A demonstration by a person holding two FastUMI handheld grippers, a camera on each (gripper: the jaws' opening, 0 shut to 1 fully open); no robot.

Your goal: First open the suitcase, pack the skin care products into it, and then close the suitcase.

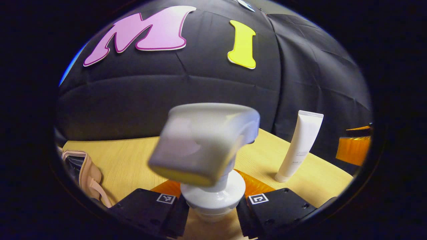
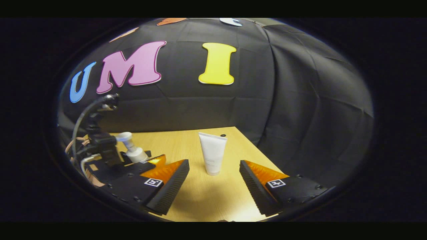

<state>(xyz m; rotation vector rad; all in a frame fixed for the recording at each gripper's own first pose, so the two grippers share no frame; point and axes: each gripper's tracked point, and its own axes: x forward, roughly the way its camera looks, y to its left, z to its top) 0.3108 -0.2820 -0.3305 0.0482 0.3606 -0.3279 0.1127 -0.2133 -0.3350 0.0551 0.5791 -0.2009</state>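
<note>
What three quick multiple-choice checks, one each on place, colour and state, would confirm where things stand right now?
1. Where does the tube stand?
A. upright on the table
B. lying inside the suitcase
C. held in the right gripper

2. What colour is the pump bottle?
A. green
B. white
C. red

3. How is the right gripper?
A. shut on the tube
B. shut on the bottle
C. open, touching nothing

Answers: 1 A, it stands on its cap on the wood. 2 B, pump head and collar are white. 3 C, its fingers stand apart short of the tube, while the left gripper clamps the bottle's neck.
</note>
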